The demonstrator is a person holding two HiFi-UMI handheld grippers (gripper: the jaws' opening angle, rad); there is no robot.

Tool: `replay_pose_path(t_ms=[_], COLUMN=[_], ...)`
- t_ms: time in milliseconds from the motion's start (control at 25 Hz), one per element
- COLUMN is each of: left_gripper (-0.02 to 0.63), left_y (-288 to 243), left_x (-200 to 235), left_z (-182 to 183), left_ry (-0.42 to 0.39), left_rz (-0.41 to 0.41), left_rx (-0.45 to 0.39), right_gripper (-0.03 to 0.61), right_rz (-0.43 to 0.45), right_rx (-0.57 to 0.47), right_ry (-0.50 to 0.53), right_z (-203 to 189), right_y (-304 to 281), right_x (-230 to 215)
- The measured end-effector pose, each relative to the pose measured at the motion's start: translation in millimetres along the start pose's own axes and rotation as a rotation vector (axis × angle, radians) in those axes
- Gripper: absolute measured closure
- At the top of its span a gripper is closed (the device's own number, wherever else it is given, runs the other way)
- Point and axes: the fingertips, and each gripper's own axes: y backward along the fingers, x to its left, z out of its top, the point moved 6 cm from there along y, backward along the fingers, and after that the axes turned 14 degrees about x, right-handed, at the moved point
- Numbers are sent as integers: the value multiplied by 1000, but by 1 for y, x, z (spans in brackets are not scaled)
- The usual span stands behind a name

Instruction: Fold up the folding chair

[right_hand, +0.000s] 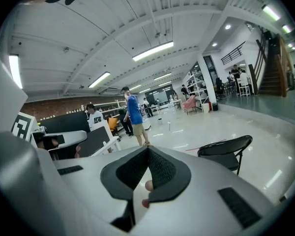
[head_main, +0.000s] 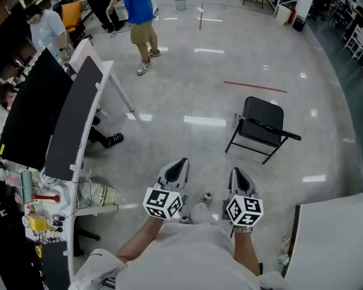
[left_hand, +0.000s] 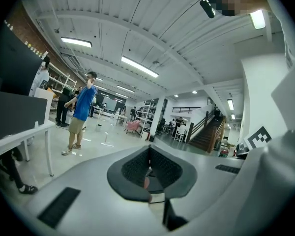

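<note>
- The glossy floor (head_main: 199, 95) carries the folding chair (head_main: 263, 128), which stands open well ahead of both tongs. Pushed at the seat, it could skid or tip instead of folding.
- The left tongs (head_main: 179, 164) and right tongs (head_main: 238, 174) are pressed together and empty. Unless they open, they will slip off the frame.

Folding chair (head_main: 263, 127) noted on the floor (head_main: 193, 95) at 1 o'clock from the grippers, well apart. Left gripper (head_main: 181, 162) and right gripper (head_main: 236, 172) are held side by side at 6 o'clock. Desk (head_main: 85, 110) is set at 9 o'clock, with a standing person (head_main: 139, 17) beyond it at 11. Tape line (head_main: 255, 87) is laid behind the chair. Second table (head_main: 333, 240) is placed at 4 o'clock.
</note>
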Motion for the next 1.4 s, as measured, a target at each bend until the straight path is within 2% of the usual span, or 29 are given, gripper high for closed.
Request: replay_pose_path(t_ms=[320,520,840,1080,1400], left_gripper=[601,601,601,601,601], left_y=[-56,-81,-102,-139,-210], left_x=[0,-7,7,32,69], left_z=[40,50,62,72,119], left_ry=[-31,-38,-17,-13,-25], left_rz=[29,36,59,24,-68], left_rx=[-23,-44,-43,-25,-8], right_gripper=[574,574,574,574,574], right_rz=[18,17,26,-18,-95], right_rx=[-31,-38,-28,-13,-18], right_ry=[3,2,9,-15,-57], right_z=[51,66,87,98,145], right_y=[-36,-47,-70,-101,-150], right_x=[-40,-63,-71,-80,-93])
